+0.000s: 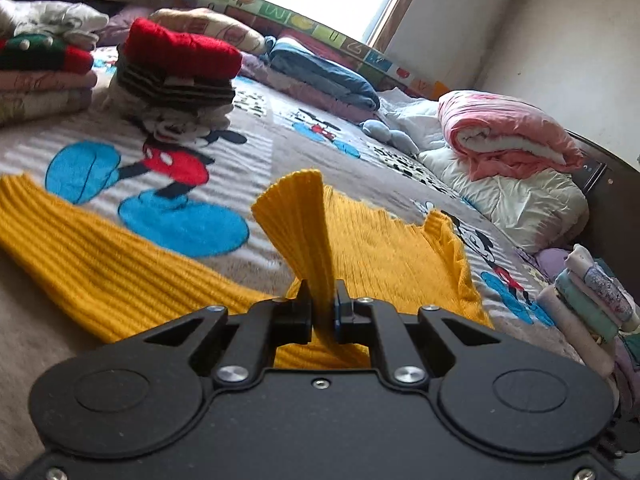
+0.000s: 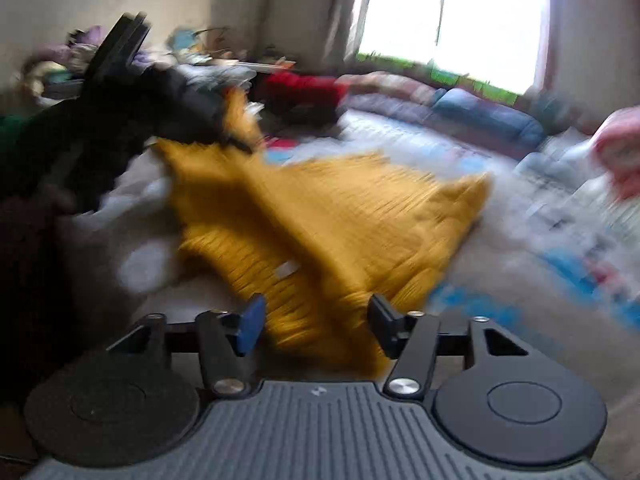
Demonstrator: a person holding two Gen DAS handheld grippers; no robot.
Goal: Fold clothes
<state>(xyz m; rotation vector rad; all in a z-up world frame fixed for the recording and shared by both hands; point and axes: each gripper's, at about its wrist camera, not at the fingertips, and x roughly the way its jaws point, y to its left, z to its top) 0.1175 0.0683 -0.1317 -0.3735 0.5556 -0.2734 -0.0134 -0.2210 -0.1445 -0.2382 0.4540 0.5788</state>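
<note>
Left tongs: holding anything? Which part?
Left tongs pinch a bunched ribbed edge of the mustard-yellow knit sweater. Right tongs are open, holding nothing.

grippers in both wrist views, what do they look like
The left gripper is matte black plastic: two round discs flank a smooth body, angled linkage arms carry silver screws, and its short fingers are black, one with a blue pad. The right gripper has the same build, but its body is ribbed grey with a small white mark, and one blue finger pad is plainly visible. No cables or sleeves are clearly visible.
</note>
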